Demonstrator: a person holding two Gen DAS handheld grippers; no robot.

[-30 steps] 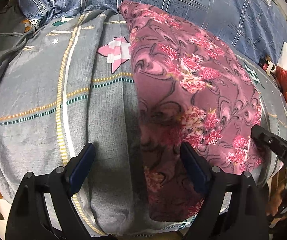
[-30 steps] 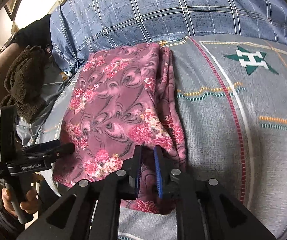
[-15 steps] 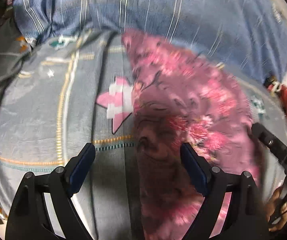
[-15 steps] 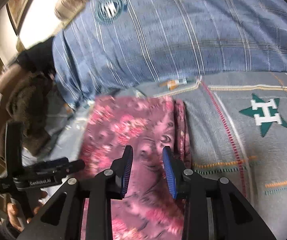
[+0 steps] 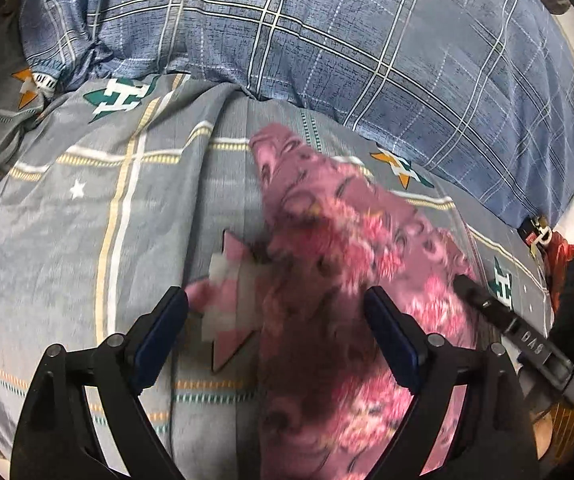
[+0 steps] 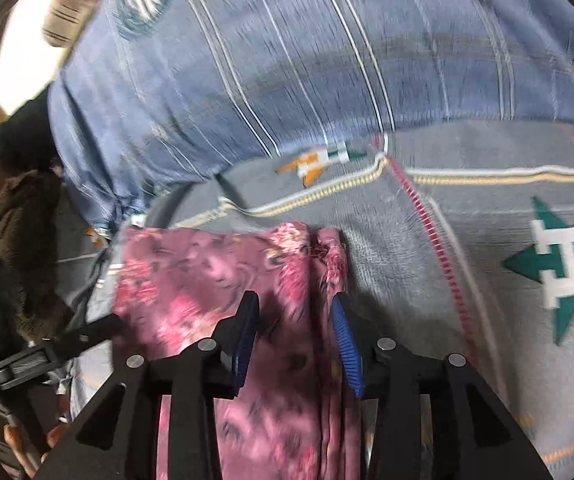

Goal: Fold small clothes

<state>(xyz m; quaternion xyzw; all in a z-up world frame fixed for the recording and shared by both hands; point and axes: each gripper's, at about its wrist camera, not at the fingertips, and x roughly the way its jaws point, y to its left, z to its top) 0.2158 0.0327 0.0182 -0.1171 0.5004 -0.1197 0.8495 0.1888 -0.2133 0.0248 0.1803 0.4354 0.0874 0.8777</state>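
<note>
Pink floral garment laid on a grey patterned bedsheet, both claws released.

The left claw is held spread wide above the garment's left edge, nothing between its blue pads. The right claw is parted over the bunched right-hand fold of the garment, no cloth gripped. A blue plaid quilt is seen behind, beyond the garment's far end.

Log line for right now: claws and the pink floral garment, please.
left claw: open, empty | right claw: open, empty | floral garment: flat on grey bedsheet, both claws over it
</note>
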